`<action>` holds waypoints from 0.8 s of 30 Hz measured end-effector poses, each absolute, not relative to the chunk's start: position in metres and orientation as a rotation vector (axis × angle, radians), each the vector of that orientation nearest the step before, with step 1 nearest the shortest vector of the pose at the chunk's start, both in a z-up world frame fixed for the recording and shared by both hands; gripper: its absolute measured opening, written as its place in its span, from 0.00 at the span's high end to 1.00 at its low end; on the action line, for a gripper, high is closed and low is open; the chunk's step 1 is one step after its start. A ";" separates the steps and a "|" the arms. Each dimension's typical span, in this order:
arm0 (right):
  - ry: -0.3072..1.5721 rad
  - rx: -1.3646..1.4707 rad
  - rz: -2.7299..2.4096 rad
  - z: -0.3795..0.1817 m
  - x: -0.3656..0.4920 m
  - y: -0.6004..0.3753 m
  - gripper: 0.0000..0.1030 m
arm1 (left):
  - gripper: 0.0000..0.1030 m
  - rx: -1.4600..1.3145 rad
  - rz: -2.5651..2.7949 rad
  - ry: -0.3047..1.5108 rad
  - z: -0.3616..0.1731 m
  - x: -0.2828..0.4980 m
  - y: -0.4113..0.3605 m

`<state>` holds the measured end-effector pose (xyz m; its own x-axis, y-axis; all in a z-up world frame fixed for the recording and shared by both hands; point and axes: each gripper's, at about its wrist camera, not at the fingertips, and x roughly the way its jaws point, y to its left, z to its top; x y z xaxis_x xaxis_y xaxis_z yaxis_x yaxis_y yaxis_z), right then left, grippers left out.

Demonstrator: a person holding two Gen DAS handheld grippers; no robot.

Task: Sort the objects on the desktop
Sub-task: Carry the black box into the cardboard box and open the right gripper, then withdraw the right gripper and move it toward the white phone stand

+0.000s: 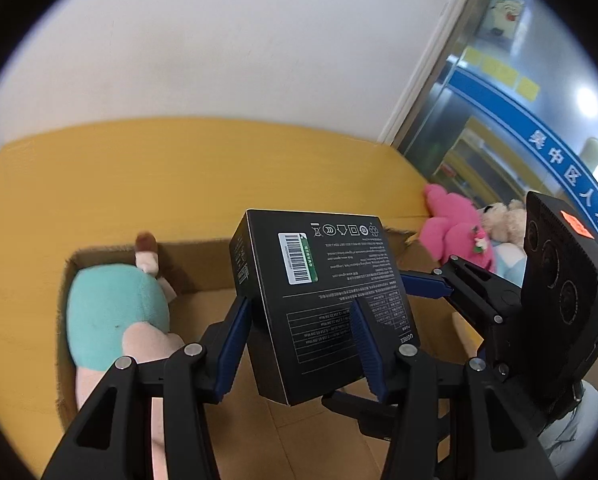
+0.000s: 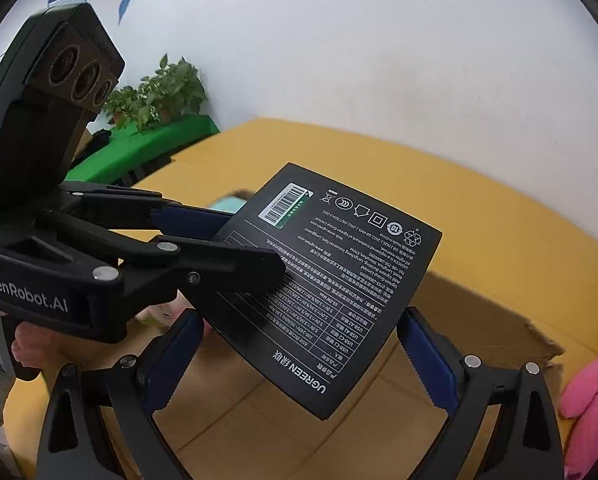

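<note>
Left gripper (image 1: 303, 344) pinches the black box (image 1: 323, 304); right gripper (image 2: 299, 360) spread beneath it.

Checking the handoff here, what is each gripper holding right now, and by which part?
The left gripper grips the black box by its two broad faces at the near end. The right gripper holds nothing; its jaws stand open around the box's lower edge.

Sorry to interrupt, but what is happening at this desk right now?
A person is sorting items. The left gripper clamps a flat black cardboard product box above an open brown cardboard carton that already holds a teal and pink plush toy. The right gripper is open around the box's lower edge, not gripping it.
</note>
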<state>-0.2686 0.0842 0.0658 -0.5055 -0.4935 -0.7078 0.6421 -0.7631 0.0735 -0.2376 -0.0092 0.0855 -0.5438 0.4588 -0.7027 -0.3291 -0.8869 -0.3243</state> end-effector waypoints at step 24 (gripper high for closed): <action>0.269 1.210 -2.307 0.032 -0.277 0.088 0.08 | 0.56 -1.268 2.580 -0.101 0.095 -0.217 -0.002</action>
<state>-0.2766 0.0883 0.0322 -0.4682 -0.3513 -0.8108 0.5283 -0.8468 0.0618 -0.2174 -0.0024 0.0954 -0.5830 0.2658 -0.7677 -0.2046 -0.9626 -0.1778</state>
